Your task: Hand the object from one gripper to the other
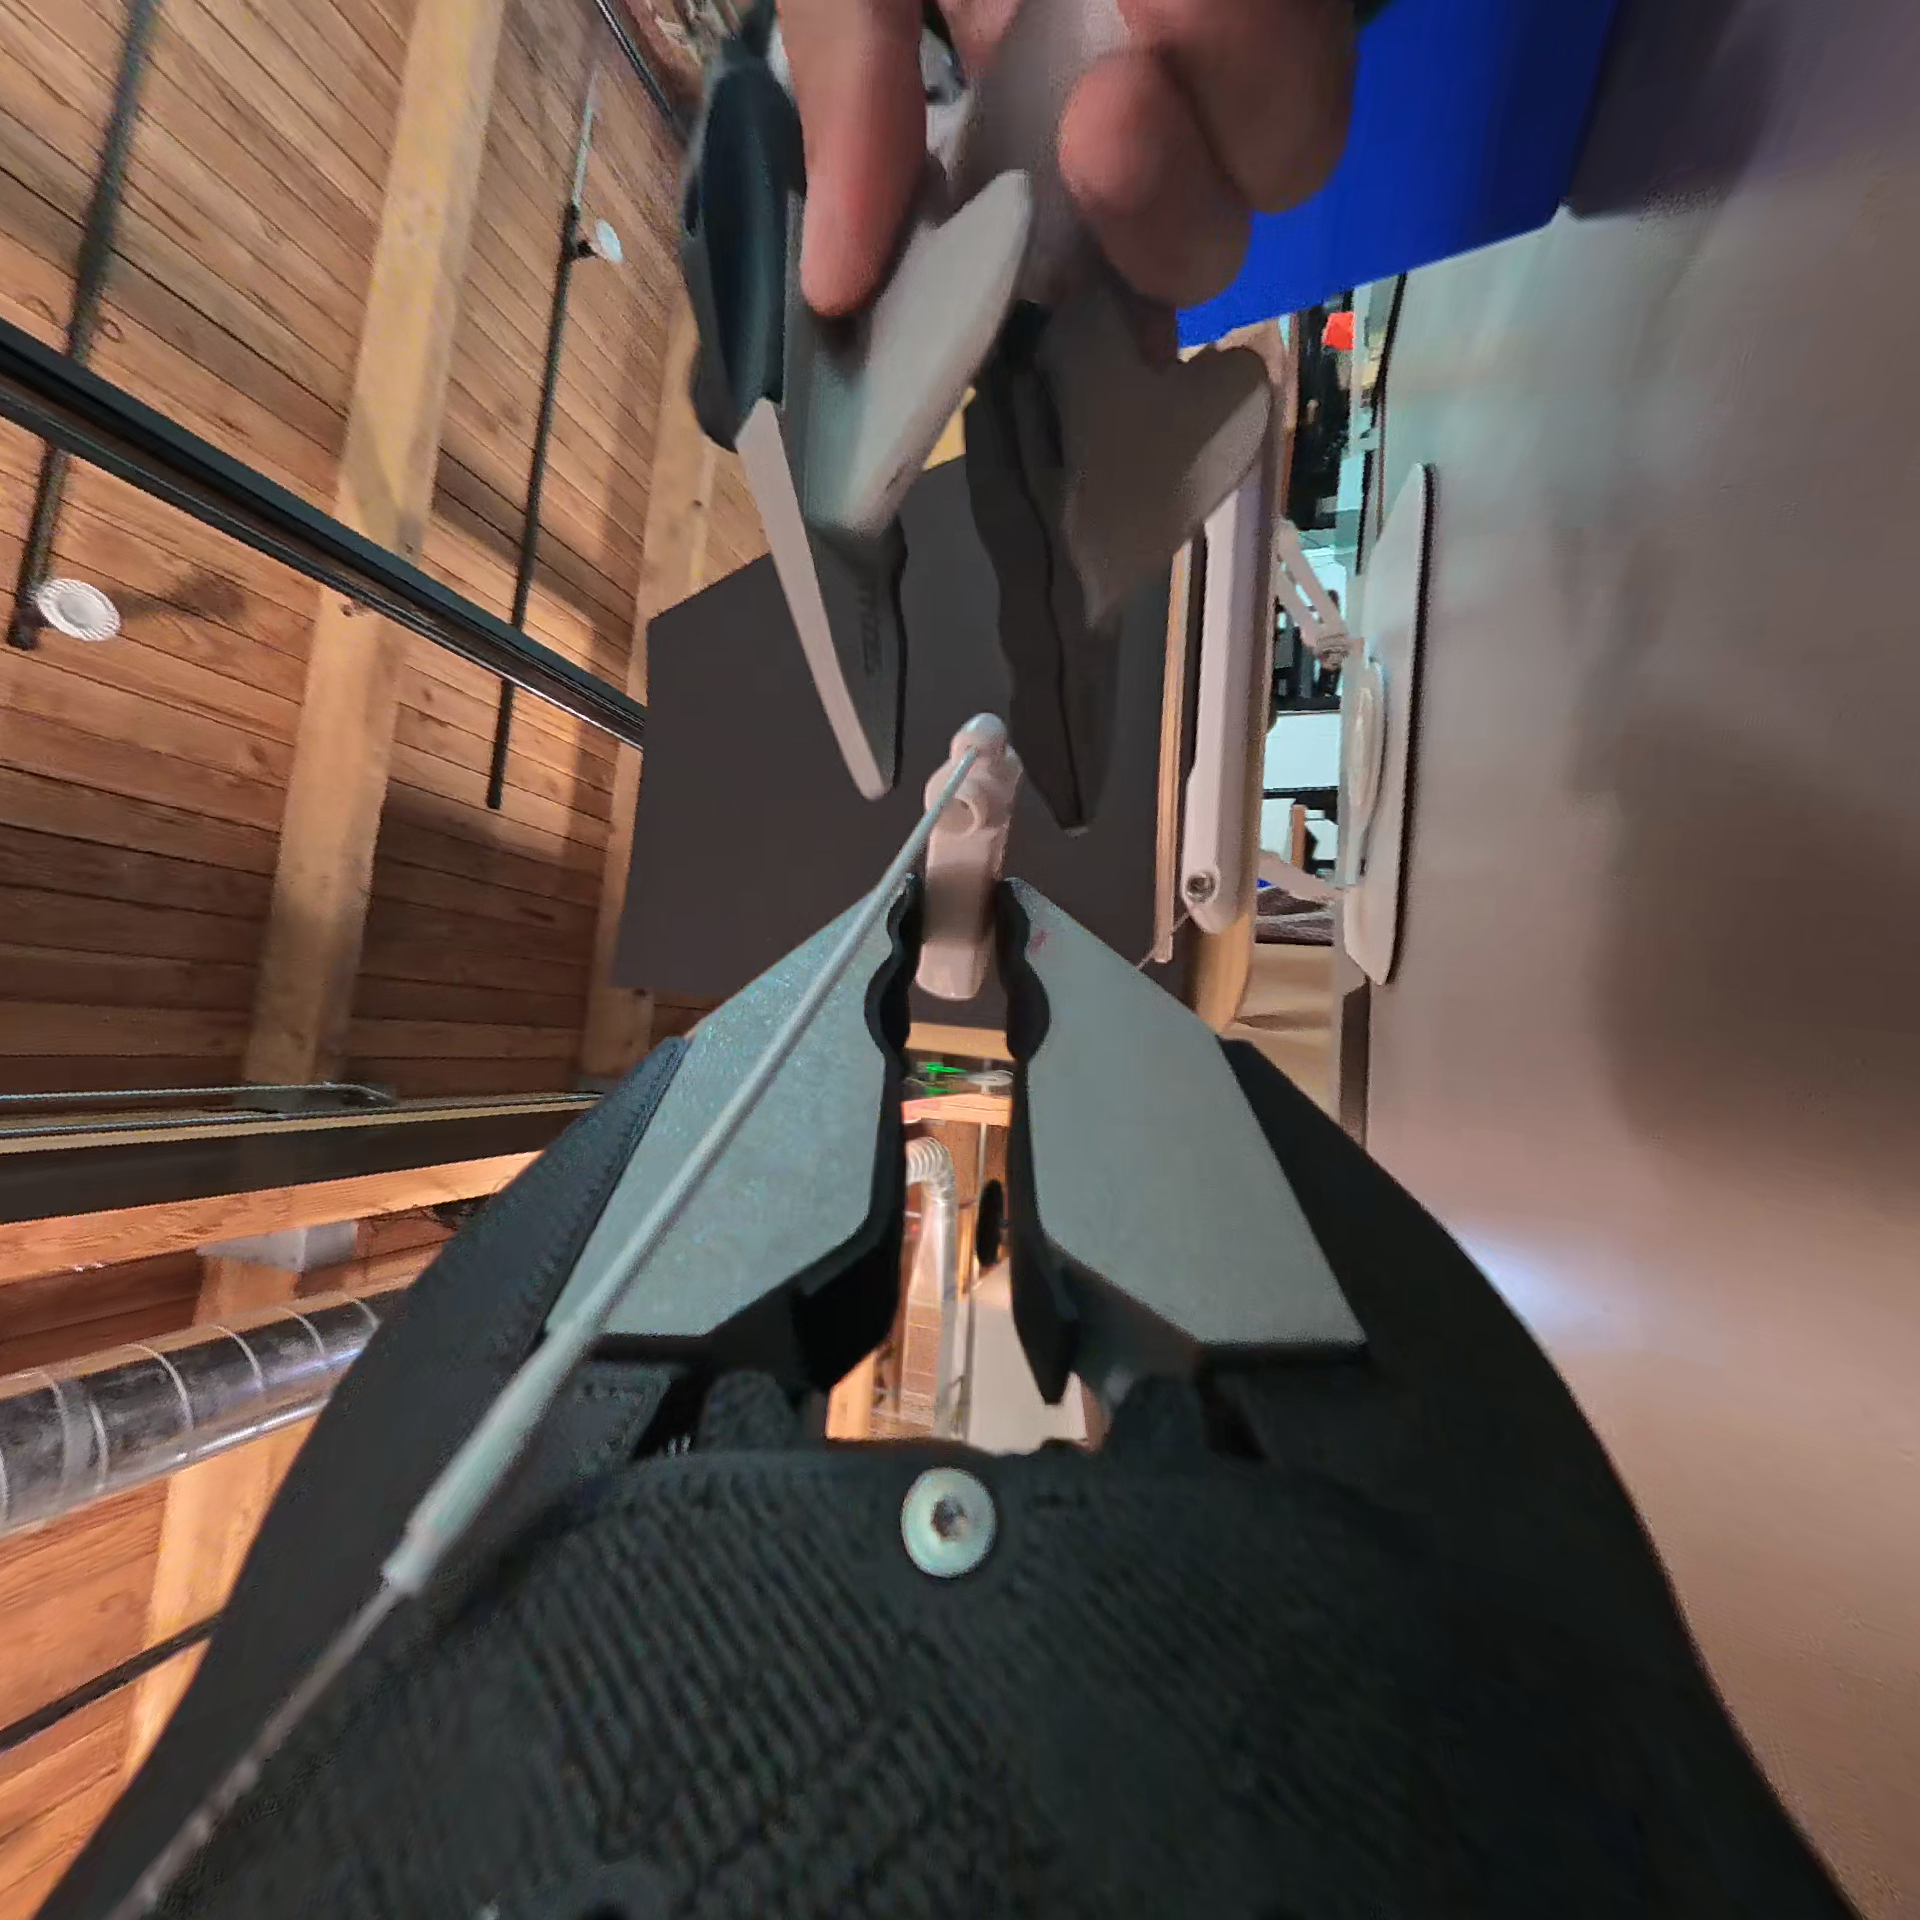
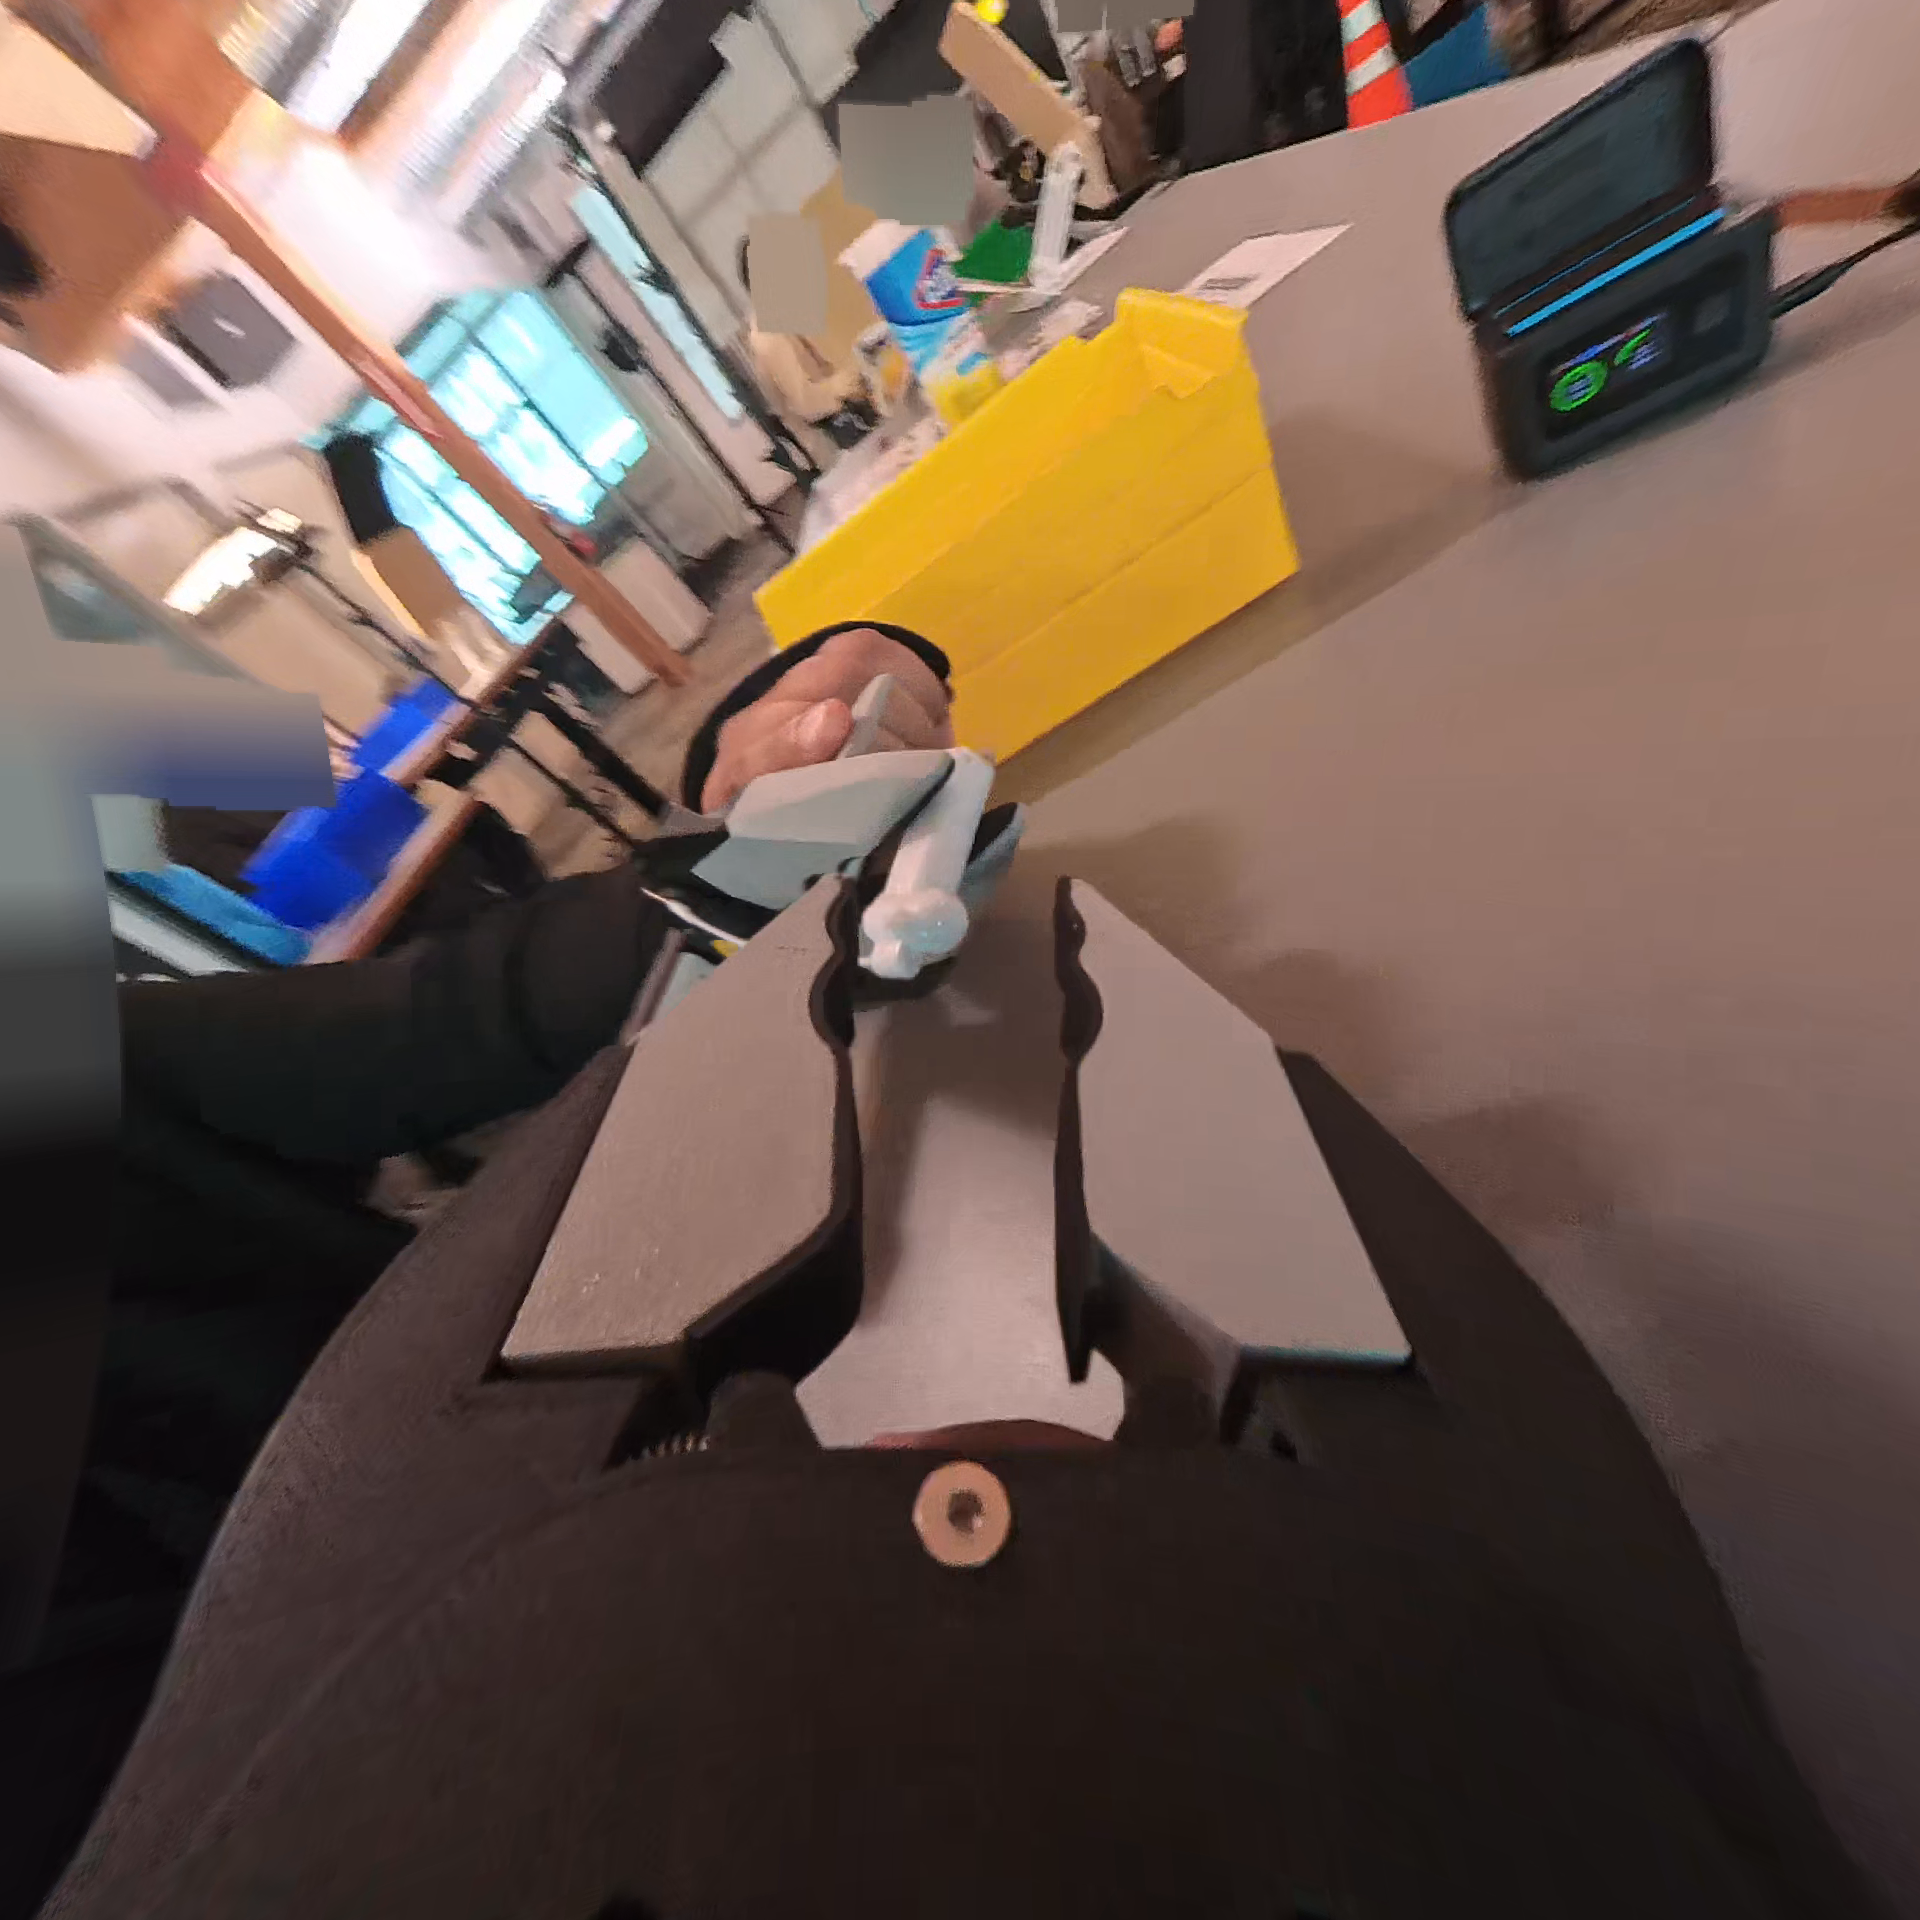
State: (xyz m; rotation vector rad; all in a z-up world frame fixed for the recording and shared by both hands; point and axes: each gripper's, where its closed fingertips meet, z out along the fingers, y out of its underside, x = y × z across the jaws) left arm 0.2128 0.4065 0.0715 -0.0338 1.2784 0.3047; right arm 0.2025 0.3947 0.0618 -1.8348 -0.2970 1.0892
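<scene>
We record: small off-white plastic piece (image 1: 961, 883), smooth and faintly glossy, with a thin bare-metal wire (image 1: 727, 1122). Left gripper (image 1: 956, 914) fingers (image 1: 769, 1132) in matt grey plastic, finely grained, on black woven-textured housing with a dull metal screw (image 1: 948, 1523). Plank wood ceiling (image 1: 208, 364), warm and unpolished. Yellow plastic bin (image 2: 1049, 530), smooth. Grey matt tabletop (image 2: 1507, 779).

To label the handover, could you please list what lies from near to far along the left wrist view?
Left gripper → small white object clamped at its tips → right gripper, open → hand holding that gripper.
</scene>
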